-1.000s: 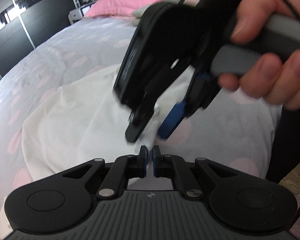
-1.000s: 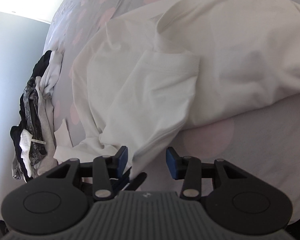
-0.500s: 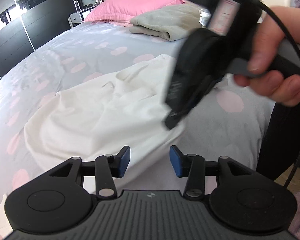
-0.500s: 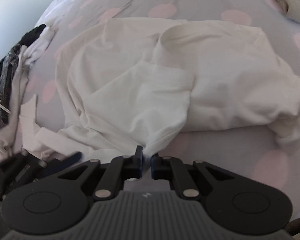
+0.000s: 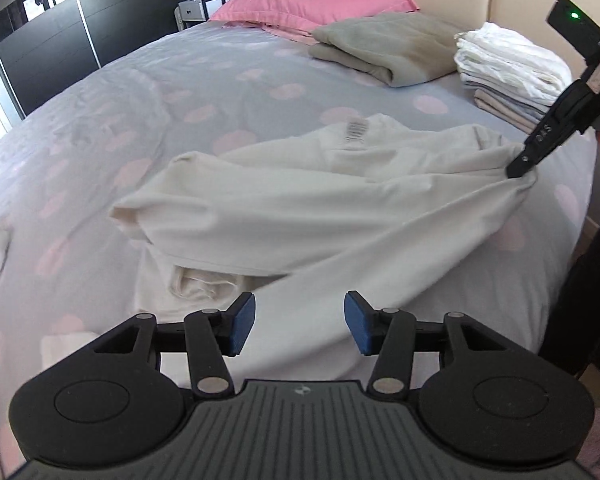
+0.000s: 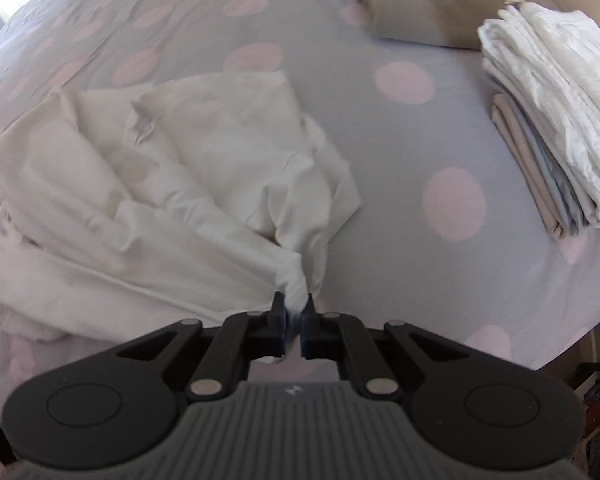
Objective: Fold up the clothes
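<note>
Right claw (image 6: 293, 312), pads together, clamped on a bunched corner of the white T-shirt (image 6: 188, 184); the pinched tip is hidden between the pads. In the left wrist view only its black tip (image 5: 520, 166) shows, the rest cut off. Left claw (image 5: 299, 322), pads apart, holding nothing. The shirt, soft and creased, lies stretched across the polka-dot bed (image 5: 220, 80). Folded stack (image 6: 552, 120) near the headboard.

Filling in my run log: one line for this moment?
phase: spreading | right gripper: shut on white garment corner | left gripper: open, empty | folded stack: untouched
</note>
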Motion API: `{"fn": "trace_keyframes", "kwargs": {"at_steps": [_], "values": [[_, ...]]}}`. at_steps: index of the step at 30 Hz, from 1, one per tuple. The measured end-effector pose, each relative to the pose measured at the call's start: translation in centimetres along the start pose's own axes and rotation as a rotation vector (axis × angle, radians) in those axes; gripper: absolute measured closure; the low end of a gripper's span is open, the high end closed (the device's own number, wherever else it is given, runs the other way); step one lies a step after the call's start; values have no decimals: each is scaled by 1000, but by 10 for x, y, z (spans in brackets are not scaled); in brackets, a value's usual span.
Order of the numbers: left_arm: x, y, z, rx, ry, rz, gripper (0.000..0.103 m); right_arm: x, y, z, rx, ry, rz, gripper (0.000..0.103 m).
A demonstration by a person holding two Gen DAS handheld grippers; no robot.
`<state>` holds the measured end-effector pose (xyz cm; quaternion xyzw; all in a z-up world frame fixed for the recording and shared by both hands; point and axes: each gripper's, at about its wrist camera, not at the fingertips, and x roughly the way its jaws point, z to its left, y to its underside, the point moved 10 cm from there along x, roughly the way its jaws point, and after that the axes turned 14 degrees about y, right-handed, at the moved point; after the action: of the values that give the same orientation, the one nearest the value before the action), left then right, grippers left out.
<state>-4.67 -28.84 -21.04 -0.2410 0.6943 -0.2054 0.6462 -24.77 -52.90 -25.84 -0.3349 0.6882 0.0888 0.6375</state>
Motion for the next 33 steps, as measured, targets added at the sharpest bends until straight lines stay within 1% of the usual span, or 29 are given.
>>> {"fn": "trace_keyframes", "kwargs": {"at_steps": [2, 5, 9, 10, 11, 15, 18, 21, 24, 26, 27, 29, 30, 31, 33], "values": [[-2, -6, 16, -13, -13, 5, 47, 5, -5, 0, 13, -10, -4, 97], [-1, -20, 50, -65, -31, 8, 42, 12, -11, 5, 15, -11, -24, 96], [2, -42, 96, -155, -43, -3, 39, 15, -18, 12, 0, -22, -46, 96], [4, -48, 107, -178, -43, -9, 36, 16, -19, 12, -2, -25, -47, 96], [8, -54, 116, -197, -42, -12, 35, 19, -20, 14, 1, -30, -42, 96], [32, -77, 152, -264, -32, -10, 34, 22, -22, 18, -3, -36, -36, 96], [63, -89, 174, -295, -20, 28, 34, 25, -25, 20, -5, -39, -38, 96], [97, -91, 188, -313, -12, 69, 34, 27, -25, 20, -1, -44, -32, 96], [126, -89, 194, -335, 15, 101, 43, 30, -25, 20, 10, -48, -19, 96], [139, -87, 193, -359, 42, 101, 64, 31, -27, 22, 10, -48, -16, 96], [143, -86, 191, -367, 48, 94, 67, 32, -28, 22, 11, -48, -14, 96], [141, -87, 189, -361, 36, 66, 97, 32, -29, 23, 12, -48, -14, 96], [136, -89, 188, -356, 38, 48, 101, 32, -29, 23, 15, -49, -13, 96], [130, -91, 186, -349, 36, 30, 102, 32, -29, 24, 17, -50, -13, 96], [110, -96, 184, -320, 2, -1, 102, 30, -30, 23, 23, -52, -24, 96]]}}
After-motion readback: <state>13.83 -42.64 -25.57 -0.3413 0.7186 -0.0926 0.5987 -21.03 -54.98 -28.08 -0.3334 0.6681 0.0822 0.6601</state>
